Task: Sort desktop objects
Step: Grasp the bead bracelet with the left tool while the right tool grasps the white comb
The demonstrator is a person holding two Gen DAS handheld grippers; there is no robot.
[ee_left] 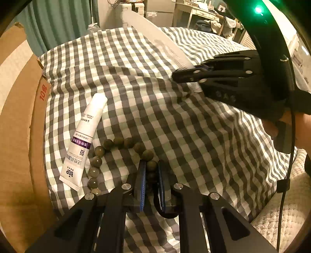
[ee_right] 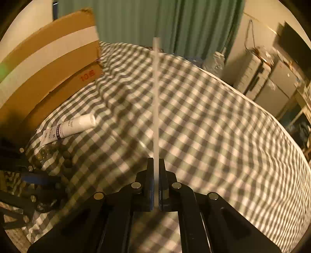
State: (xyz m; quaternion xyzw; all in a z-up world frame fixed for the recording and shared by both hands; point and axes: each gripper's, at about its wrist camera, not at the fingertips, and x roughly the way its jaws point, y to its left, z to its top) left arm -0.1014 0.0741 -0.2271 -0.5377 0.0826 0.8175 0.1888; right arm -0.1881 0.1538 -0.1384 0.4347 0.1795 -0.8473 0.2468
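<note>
The left gripper [ee_left: 151, 171] was clamped on the bead bracelet [ee_left: 116, 153] near the bed's [ee_left: 194, 136] cardboard-box [ee_left: 19, 116] edge, while the right gripper [ee_right: 156, 165] pinched the white comb [ee_right: 156, 97], pointing straight ahead.

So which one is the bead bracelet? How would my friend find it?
Look at the checked cloth, near the cardboard box. Beside the white tube lies the bead bracelet: a loop of round, dark green beads, one side pinched in the left gripper jaws.

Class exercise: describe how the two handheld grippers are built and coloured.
Both the left gripper and the right gripper are black linkage frames with silver round rivets and blue-edged fingers. A thin black cable and a green light sit by the right one.
</note>
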